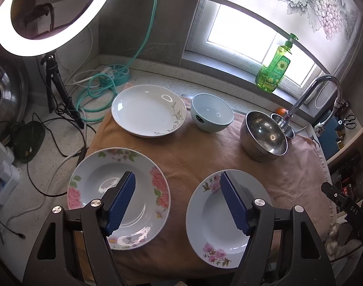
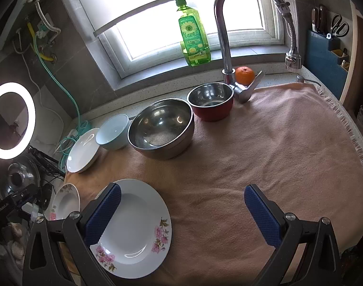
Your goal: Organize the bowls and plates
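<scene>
Approaching the first pick: left tool [image 1: 177, 201] spread, empty, hovering between rose plate [image 1: 118, 197] and blossom plate [image 1: 229, 219] on the towel [image 1: 200, 157]. Right tool [image 2: 182, 217] spread, empty, beside blossom plate. Next: close on one rim for stacking.

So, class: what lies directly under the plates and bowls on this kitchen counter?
A tan cloth lies under the flowered plate, the white plate, the blue bowl and the steel bowl. Speckled counter shows beside it; what the cloth covers cannot be seen.
</scene>
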Available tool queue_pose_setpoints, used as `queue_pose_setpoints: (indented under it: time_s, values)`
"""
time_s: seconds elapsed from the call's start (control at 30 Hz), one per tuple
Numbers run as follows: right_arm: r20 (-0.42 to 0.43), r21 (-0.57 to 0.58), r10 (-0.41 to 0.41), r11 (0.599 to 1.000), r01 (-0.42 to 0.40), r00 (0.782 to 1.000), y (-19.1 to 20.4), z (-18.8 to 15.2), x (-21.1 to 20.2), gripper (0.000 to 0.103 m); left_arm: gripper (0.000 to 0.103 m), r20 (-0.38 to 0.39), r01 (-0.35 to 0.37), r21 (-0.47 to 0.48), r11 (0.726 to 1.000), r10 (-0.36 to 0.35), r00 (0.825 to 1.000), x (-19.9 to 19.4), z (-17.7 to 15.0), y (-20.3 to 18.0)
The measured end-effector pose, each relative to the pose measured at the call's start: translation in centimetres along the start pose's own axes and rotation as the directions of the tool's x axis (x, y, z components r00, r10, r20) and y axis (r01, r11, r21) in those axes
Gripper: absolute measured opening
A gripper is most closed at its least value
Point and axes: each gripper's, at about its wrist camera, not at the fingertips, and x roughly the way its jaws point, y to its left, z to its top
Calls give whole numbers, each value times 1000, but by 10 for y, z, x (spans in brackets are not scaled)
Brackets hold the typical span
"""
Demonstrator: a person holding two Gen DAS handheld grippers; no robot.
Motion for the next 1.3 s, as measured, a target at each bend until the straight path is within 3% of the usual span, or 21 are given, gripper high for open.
queue_pose_setpoints:
  time_s: [0.17,0.3,0.47,0.73,1.07,1.3]
  values:
    - [-35,-19,6,1000,-7,999,-2,-9,8,97,67,-67,40,-4,999,-40,997,11,-13,2]
    - [-75,-15,31,999,-32,997,-3,-15,16,91,56,-127,68,-7,998,-69,990,23,-25,0]
    - [-136,-1,63,998,-63,989,-7,-24,31,67,44,-195,112,-26,993,-115,974,35,-38,-1]
    - [-223,-11,112,993,-117,968,-1,-37,56,49,31,-266,132,-41,990,-138,954,52,-52,-5]
    - [-289,19,146,989,-147,946,-4,-45,77,34,29,-295,119,-51,992,-128,947,64,-57,-6]
    - [-319,56,162,987,-151,934,-7,-47,88,34,29,-320,118,-70,991,-134,938,76,-58,-3]
